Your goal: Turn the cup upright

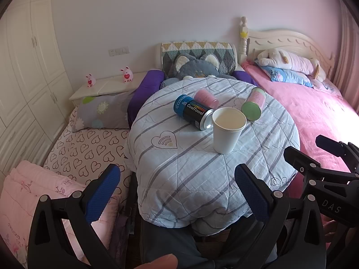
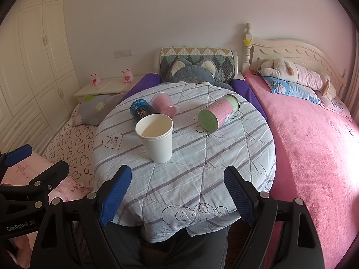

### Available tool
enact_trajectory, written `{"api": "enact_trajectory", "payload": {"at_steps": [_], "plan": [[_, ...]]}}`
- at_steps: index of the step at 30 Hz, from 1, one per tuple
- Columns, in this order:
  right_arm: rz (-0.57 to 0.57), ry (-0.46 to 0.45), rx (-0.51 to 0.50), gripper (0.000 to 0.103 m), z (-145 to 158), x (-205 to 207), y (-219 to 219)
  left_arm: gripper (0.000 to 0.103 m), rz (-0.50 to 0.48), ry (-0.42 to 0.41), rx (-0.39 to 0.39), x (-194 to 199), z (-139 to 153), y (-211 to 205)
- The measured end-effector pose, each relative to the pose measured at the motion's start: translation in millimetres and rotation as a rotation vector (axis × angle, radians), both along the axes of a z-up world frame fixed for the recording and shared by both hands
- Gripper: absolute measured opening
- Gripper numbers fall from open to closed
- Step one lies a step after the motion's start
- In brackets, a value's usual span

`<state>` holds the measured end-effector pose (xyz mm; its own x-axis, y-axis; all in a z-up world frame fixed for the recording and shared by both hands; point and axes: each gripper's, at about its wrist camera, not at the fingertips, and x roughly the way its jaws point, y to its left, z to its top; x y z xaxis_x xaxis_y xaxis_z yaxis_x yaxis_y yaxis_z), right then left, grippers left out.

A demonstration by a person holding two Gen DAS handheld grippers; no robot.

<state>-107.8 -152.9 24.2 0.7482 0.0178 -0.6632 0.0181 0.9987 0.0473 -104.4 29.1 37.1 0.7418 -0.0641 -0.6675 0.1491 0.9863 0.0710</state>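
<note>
Standing upright on the bench [image 2: 224,157], the white cup [image 2: 158,140] shows its mouth, empty inside. Both tools, left [image 1: 177,192] and right [image 2: 178,192], gape wide, holding nothing.

My left gripper [image 1: 177,179]: black plastic frame, two fingers faced with blue textured pads [image 1: 103,192], round silver screws at the joints. My right gripper [image 2: 177,190]: same black build, blue dimpled pads [image 2: 116,199], silver screw heads; white lettering "DAS" on its side in the left view. "GenRobot.AI" is printed in white on the left unit's body. Dark grey trousers [image 2: 193,251] below; a pinkish blur, possibly my fingertip [image 1: 163,262], at the frame's bottom edge.
</note>
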Motion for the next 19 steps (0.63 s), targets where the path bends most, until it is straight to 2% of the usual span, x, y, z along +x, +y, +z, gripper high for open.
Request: {"api": "enact_trajectory", "payload": {"at_steps": [19], "plan": [[-0.003,0.003,0.002,0.086,-2.3,1.7,0.5,0.103,0.004,0.014,-0.016,5.0,-4.2,2.8]]}}
